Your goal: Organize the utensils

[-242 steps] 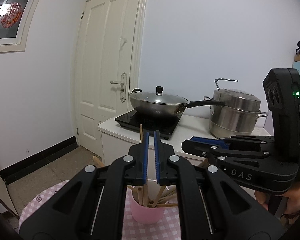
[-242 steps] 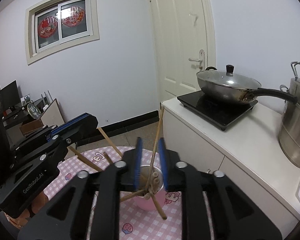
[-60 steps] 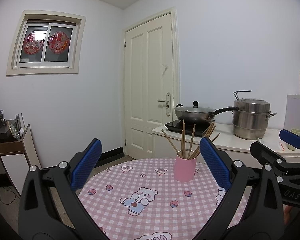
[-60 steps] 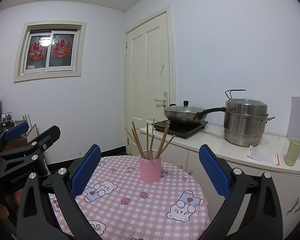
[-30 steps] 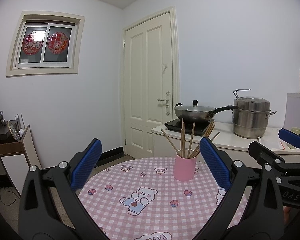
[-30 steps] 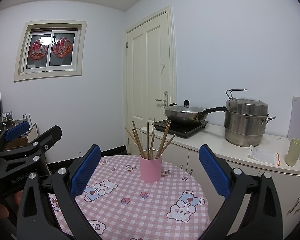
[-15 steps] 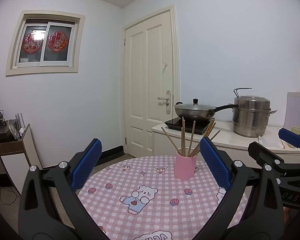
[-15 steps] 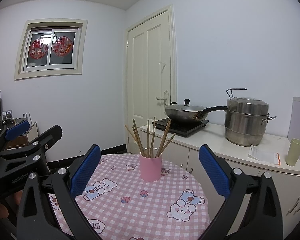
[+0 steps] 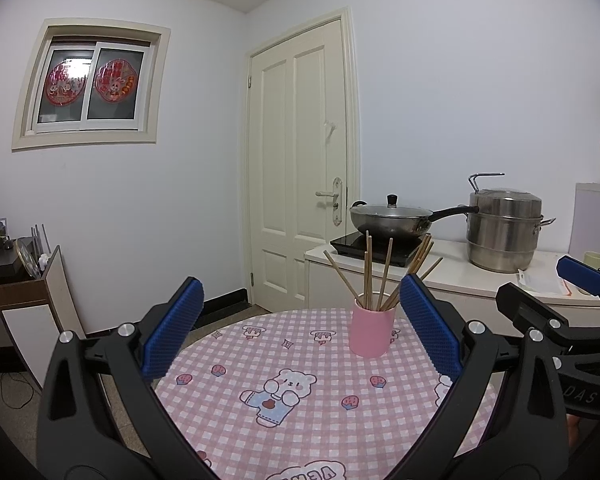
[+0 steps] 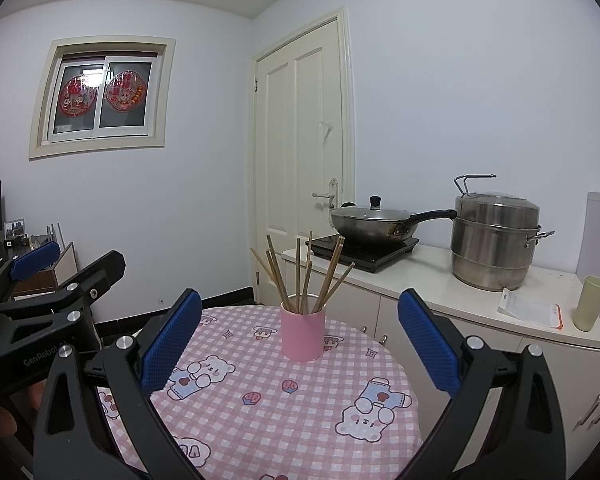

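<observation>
A pink cup (image 9: 371,333) (image 10: 303,333) stands upright on the round table with the pink checked cloth (image 9: 300,412) (image 10: 260,432). Several wooden chopsticks (image 9: 367,272) (image 10: 298,274) lean out of it in a fan. My left gripper (image 9: 302,332) hangs open over the near side of the table, well short of the cup, nothing between its blue pads. My right gripper (image 10: 300,332) is open too, also held back from the cup and empty. Each gripper shows at the edge of the other's view.
Behind the table a white counter (image 10: 452,292) carries an induction hob with a lidded wok (image 10: 374,222), a steel steamer pot (image 10: 494,236), a paper packet (image 10: 530,310) and a green cup (image 10: 588,308). A cream door (image 9: 300,168) stands shut. A low shelf (image 9: 24,292) lies left.
Eight seconds ago both grippers were shut close above the cup among the chopsticks. Since then they have opened and drawn back; over the last second the views barely shift.
</observation>
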Demonstrator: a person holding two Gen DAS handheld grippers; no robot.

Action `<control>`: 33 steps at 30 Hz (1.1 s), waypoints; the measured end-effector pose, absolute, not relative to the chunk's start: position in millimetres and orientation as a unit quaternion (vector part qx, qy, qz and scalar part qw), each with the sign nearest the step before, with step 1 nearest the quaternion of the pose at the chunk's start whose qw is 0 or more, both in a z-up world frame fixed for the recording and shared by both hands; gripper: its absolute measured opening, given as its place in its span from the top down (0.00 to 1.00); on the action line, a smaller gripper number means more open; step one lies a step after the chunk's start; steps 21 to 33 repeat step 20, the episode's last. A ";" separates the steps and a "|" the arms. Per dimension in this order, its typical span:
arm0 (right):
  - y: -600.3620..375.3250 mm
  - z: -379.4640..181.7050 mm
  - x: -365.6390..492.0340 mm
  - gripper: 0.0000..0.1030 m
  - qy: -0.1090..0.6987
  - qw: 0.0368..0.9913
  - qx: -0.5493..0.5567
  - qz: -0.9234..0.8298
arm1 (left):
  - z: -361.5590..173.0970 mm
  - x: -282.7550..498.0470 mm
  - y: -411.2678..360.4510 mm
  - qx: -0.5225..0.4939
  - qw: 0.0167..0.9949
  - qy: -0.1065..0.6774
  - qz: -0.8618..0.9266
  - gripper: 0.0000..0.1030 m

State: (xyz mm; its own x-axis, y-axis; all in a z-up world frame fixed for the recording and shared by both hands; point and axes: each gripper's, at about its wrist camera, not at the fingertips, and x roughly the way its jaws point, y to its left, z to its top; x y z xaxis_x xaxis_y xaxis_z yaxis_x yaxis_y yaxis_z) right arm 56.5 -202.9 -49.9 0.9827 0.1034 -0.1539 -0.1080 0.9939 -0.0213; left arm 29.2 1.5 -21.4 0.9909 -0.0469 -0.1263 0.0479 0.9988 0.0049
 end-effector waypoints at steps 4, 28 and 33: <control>-202.4 -52.1 59.2 0.08 0.080 0.995 -0.015 0.053 | -23.6 32.6 2.1 0.004 0.998 0.066 -0.023 0.06; -202.5 -72.9 92.2 0.08 0.114 0.992 -0.006 0.059 | -47.8 64.0 5.3 0.008 0.994 0.112 -0.020 0.06; -202.5 -72.9 92.2 0.08 0.114 0.992 -0.006 0.059 | -47.8 64.0 5.3 0.008 0.994 0.112 -0.020 0.06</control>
